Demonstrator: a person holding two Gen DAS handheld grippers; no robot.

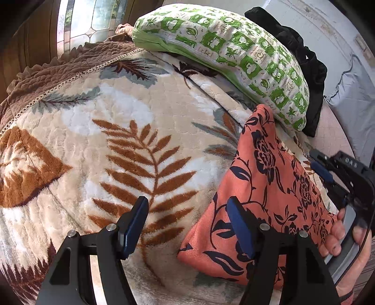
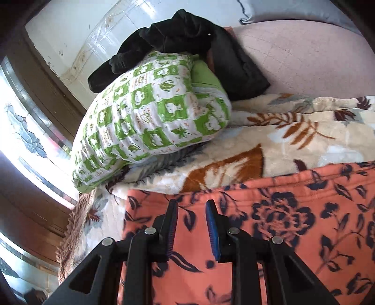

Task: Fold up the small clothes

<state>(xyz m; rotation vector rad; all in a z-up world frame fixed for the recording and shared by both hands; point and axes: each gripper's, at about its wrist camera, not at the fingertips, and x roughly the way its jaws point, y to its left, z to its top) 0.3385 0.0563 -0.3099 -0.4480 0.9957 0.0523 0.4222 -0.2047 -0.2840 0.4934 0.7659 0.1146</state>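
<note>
An orange garment with dark blue flowers (image 1: pixel 269 178) lies folded on the leaf-patterned blanket (image 1: pixel 121 131). My left gripper (image 1: pixel 187 206) hovers open over the blanket at the garment's left edge. Its right finger (image 1: pixel 239 225) overlaps the cloth in the picture, and nothing is between its pads. My right gripper (image 1: pixel 316 162) is at the garment's far right side, held by a hand (image 1: pixel 339 237). In the right wrist view the right gripper (image 2: pixel 191 206) stands over the orange garment (image 2: pixel 281 223). Its jaws are a narrow gap apart, with no cloth pinched between them.
A green and white pillow (image 1: pixel 234 51) rests on the blanket behind the garment, with a black garment (image 2: pixel 187 42) heaped beyond it. A brown frilled cover (image 1: pixel 58 70) borders the blanket at the left. Pink sheet (image 2: pixel 304 58) and a grey pillow (image 1: pixel 351 89) lie farther off, near a window (image 1: pixel 93 18).
</note>
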